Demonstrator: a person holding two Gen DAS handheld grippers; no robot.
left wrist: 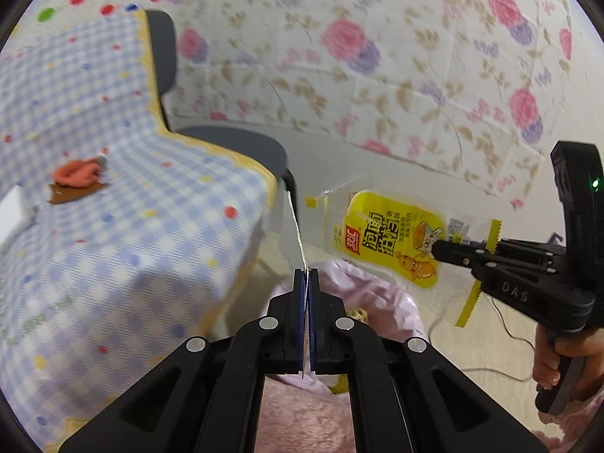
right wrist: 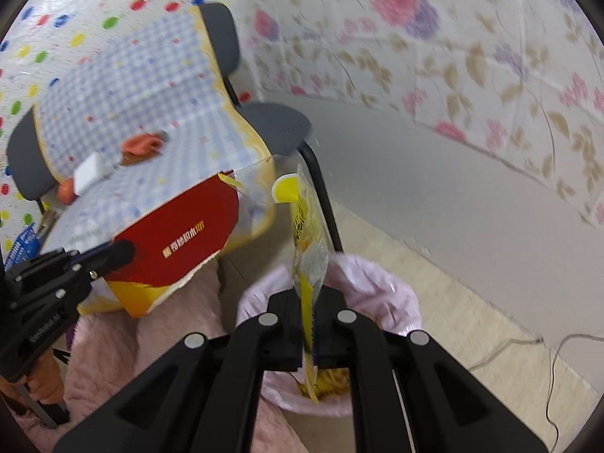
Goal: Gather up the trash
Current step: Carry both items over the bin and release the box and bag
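Note:
My left gripper (left wrist: 306,275) is shut on a flat red and yellow carton piece (right wrist: 181,241), seen edge-on in the left wrist view (left wrist: 298,226). My right gripper (right wrist: 310,298) is shut on a clear and yellow snack wrapper (right wrist: 307,226), which also shows in the left wrist view (left wrist: 396,241), held by the right gripper (left wrist: 438,249). Both are held above a bin lined with a pink bag (right wrist: 373,287), which also shows in the left wrist view (left wrist: 370,294). The left gripper (right wrist: 124,251) shows at left in the right wrist view.
A table with a blue checked cloth (left wrist: 113,207) stands at left, with an orange peel (left wrist: 77,173), a brown scrap (left wrist: 71,192) and a white box (right wrist: 90,170) on it. A grey chair (right wrist: 279,128) stands beside the table. Cables (right wrist: 547,358) lie on the floor by the wall.

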